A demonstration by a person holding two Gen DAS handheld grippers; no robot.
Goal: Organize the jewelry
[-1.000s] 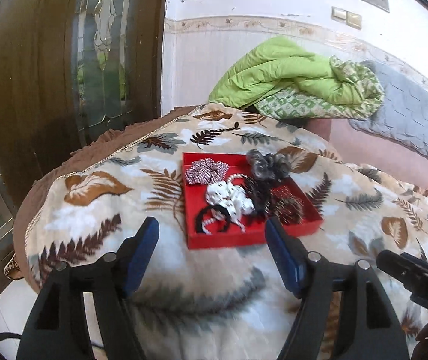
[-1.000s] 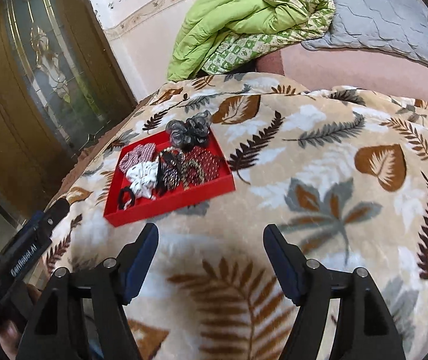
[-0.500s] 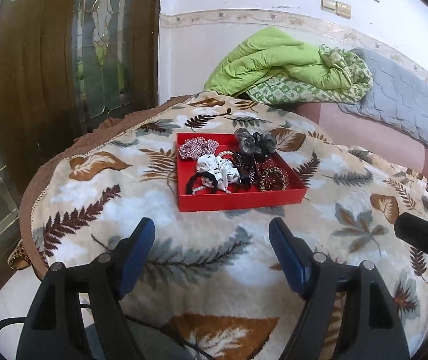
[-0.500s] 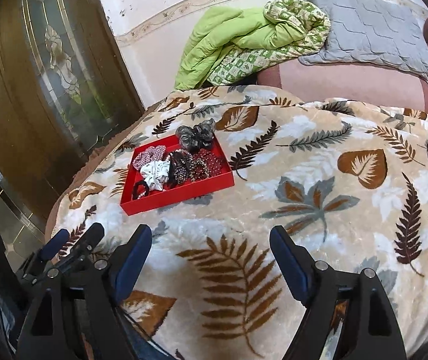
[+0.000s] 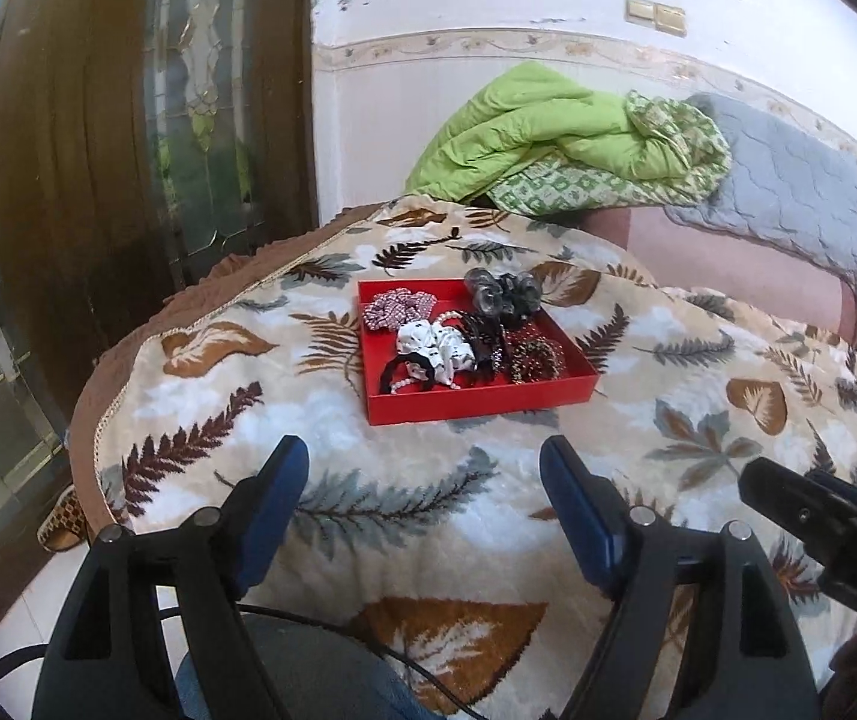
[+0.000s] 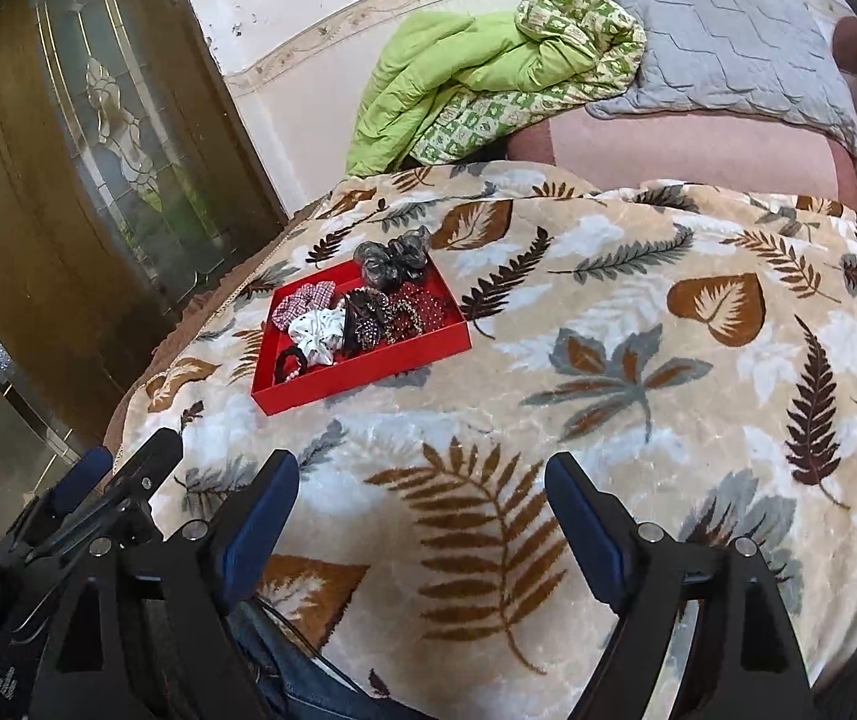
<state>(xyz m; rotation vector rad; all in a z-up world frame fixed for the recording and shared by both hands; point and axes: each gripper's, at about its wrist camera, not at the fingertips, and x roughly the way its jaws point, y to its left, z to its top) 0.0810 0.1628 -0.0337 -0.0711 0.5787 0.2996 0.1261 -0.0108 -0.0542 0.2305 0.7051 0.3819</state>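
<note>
A red tray (image 5: 476, 405) sits on a leaf-patterned blanket (image 5: 404, 498). It holds several hair pieces and jewelry: a white scrunchie (image 5: 437, 351), a red checked scrunchie (image 5: 395, 307), a grey sheer scrunchie (image 5: 500, 291), black bands and dark beaded pieces. The tray shows left of centre in the right wrist view (image 6: 362, 375). My left gripper (image 5: 425, 468) is open and empty, well short of the tray. My right gripper (image 6: 422, 480) is open and empty, to the right of and behind the tray.
A wooden door with patterned glass (image 5: 128, 150) stands at the left. A green quilt (image 5: 548, 132) and a grey pillow (image 5: 788, 180) lie on a pink sofa (image 6: 686, 147) behind the blanket. The blanket's edge drops off at left (image 5: 104, 420).
Both grippers have pulled back and up from the tray, which now looks smaller and farther. Both stay open and empty. The tray's contents have not moved.
</note>
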